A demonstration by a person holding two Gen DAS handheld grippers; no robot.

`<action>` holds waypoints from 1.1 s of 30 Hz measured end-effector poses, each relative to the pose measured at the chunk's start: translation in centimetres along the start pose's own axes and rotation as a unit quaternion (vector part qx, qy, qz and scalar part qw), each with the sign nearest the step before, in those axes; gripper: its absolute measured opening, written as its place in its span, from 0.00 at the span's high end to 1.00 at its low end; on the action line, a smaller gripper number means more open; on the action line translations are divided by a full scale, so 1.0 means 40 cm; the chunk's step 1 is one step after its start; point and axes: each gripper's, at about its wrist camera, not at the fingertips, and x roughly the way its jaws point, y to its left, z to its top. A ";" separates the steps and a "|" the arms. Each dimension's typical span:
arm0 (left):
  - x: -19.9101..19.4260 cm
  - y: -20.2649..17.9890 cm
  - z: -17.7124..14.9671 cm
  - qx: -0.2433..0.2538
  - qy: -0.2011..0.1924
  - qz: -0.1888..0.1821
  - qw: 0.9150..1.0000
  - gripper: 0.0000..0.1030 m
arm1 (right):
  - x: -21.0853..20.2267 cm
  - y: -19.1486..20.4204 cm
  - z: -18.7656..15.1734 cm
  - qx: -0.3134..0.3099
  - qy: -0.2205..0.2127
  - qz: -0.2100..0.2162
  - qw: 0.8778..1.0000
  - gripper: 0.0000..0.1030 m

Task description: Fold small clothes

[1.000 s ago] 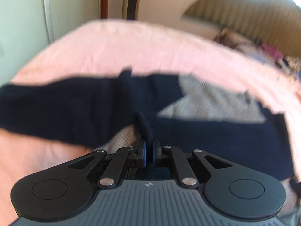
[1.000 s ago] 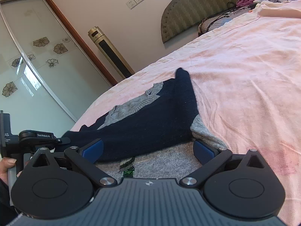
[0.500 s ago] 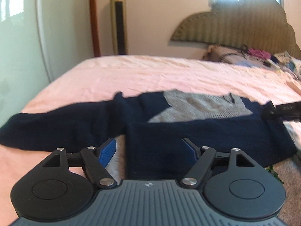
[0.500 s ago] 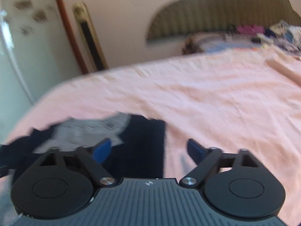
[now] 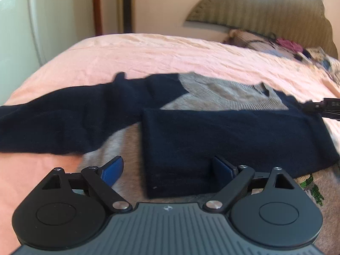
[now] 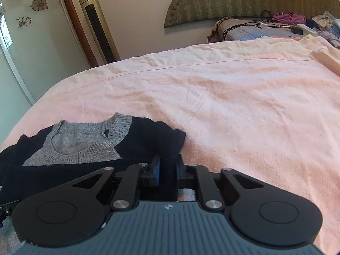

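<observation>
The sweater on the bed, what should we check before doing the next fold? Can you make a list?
1. One navy sleeve folded across the sweater: ok.
2. Other sleeve folded in: not ok, it lies stretched out over the pink sheet.
3. Left gripper let go: ok, its jaws have just been opening and stand wide apart, pinching nothing.
4. Right gripper has a grip: cannot tell; its jaws have just been closing with navy cloth between them.
5. Room on the sheet beside the sweater: ok.
6. Bottom hem lying flat: cannot tell, hidden behind the grippers.
</observation>
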 end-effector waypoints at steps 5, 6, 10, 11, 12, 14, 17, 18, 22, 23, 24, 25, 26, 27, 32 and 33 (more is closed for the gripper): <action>-0.107 0.169 -0.028 -0.102 -0.059 0.045 0.992 0.11 | -0.136 0.062 -0.015 0.006 -0.084 0.056 0.995 0.34; -0.114 0.223 -0.030 -0.137 -0.063 0.059 0.987 0.11 | -0.146 0.081 -0.029 -0.005 -0.076 0.082 0.994 0.25; -0.114 0.479 -0.022 -0.321 -0.057 0.119 0.938 0.12 | -0.096 0.149 -0.097 -0.068 -0.025 0.081 0.994 0.15; -0.113 0.547 -0.027 -0.377 -0.058 0.129 0.916 0.12 | -0.076 0.155 -0.111 -0.073 -0.011 0.072 0.995 0.16; -0.112 0.612 -0.036 -0.431 -0.062 0.131 0.891 0.12 | -0.063 0.158 -0.126 -0.074 -0.009 0.068 0.995 0.15; -0.109 0.719 -0.055 -0.506 -0.090 0.096 0.852 0.12 | -0.063 0.168 -0.139 -0.089 -0.020 0.070 0.993 0.08; -0.089 0.807 -0.042 -0.540 -0.102 0.073 0.832 0.13 | -0.059 0.175 -0.136 -0.094 -0.014 0.073 0.993 0.00; -0.083 0.815 -0.030 -0.537 -0.103 0.083 0.833 0.15 | -0.061 0.176 -0.141 -0.095 -0.014 0.073 0.993 0.00; -0.053 0.799 0.008 -0.476 -0.089 0.163 0.860 0.61 | -0.063 0.174 -0.148 -0.093 -0.015 0.074 0.993 0.00; -0.046 0.789 0.014 -0.462 -0.083 0.176 0.865 0.67 | -0.063 0.172 -0.148 -0.091 -0.016 0.075 0.993 0.00; -0.040 0.782 0.020 -0.450 -0.077 0.185 0.870 0.79 | -0.063 0.171 -0.147 -0.090 -0.016 0.076 0.993 0.00; -0.035 0.772 0.023 -0.438 -0.071 0.187 0.876 0.91 | -0.062 0.170 -0.146 -0.088 -0.016 0.077 0.993 0.00; -0.035 0.768 0.026 -0.436 -0.068 0.183 0.878 0.93 | -0.062 0.168 -0.145 -0.086 -0.016 0.078 0.993 0.00; -0.039 0.759 0.031 -0.439 -0.068 0.187 0.876 0.96 | -0.062 0.166 -0.145 -0.084 -0.017 0.080 0.993 0.00; -0.117 0.522 0.111 -0.314 -0.144 0.133 0.929 0.97 | -0.064 0.154 -0.142 -0.069 -0.020 0.090 0.993 0.00; -0.129 0.434 0.125 -0.261 -0.160 0.110 0.946 0.97 | -0.067 0.148 -0.142 -0.061 -0.022 0.095 0.993 0.00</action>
